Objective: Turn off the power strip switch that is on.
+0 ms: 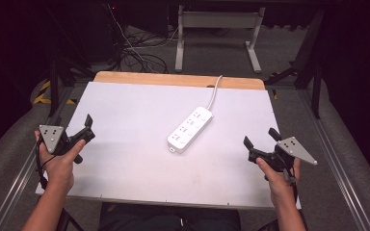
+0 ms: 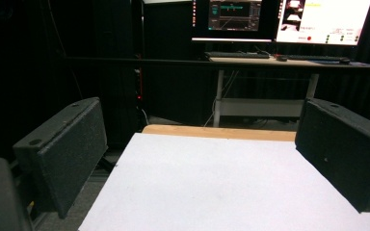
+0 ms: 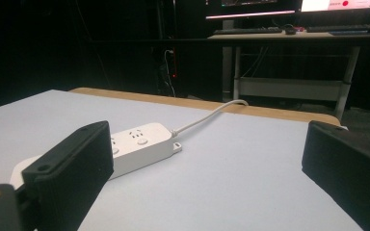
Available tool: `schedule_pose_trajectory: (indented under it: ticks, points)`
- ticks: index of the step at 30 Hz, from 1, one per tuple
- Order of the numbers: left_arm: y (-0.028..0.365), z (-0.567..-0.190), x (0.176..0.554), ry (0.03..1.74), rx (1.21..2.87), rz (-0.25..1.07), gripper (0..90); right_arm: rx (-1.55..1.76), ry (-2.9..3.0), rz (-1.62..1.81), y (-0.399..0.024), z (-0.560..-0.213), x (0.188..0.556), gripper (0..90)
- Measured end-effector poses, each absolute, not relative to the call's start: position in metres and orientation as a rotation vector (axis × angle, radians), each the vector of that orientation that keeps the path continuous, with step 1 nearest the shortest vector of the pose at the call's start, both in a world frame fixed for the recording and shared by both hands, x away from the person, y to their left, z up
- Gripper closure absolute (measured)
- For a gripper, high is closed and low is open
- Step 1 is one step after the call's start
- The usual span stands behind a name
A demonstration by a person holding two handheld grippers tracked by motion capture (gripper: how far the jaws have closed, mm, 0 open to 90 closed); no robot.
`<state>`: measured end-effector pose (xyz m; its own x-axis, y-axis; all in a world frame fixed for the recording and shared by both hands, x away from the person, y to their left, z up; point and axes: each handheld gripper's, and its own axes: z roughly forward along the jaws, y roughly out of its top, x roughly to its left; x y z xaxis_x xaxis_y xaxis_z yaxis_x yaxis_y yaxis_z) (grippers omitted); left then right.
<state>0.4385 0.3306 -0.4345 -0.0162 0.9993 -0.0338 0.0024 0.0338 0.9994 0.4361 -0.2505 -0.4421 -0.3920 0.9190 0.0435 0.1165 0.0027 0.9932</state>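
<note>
Power strip (image 1: 190, 129) lies flat mid-counter (image 1: 125, 168), long axis running 1 o'clock to 7 o'clock, cable (image 1: 215, 89) leaving far end toward 12. Left gripper (image 1: 87, 127) at 9 o'clock, right gripper (image 1: 260, 139) at 3, both well apart from strip, jaws spread, empty. Looks like pre-reach stage; next move probably needs either gripper travelling inward and squaring jaws across strip's narrow width.

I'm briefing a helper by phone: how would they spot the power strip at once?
Find the white table. Near its middle, between the two grippers, lies the power strip, set diagonally. It is a long white bar with rows of sockets, and its white cable runs off the far edge.
</note>
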Motion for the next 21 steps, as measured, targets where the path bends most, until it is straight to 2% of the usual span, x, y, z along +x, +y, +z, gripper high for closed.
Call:
schedule_pose_trajectory:
  ticks: [11,16,20,21]
  points:
    - [0.3326,-0.434,0.4372,1.24,1.172,1.198,4.5,1.104,1.59,1.451,-0.2486,-0.4422,0.4361,5.6]
    - [0.3334,-0.4342,0.4374,1.243,1.17,1.199,4.5,1.097,1.591,1.461,-0.2489,-0.4416,0.4358,15.3]
    - [0.3333,-0.4342,0.4374,1.244,1.171,1.197,4.5,1.055,1.608,1.442,-0.249,-0.4388,0.4352,30.1]
    - [0.3331,-0.4343,0.4374,1.244,1.171,1.194,4.3,1.042,1.606,1.433,-0.2499,-0.4368,0.4354,38.9]
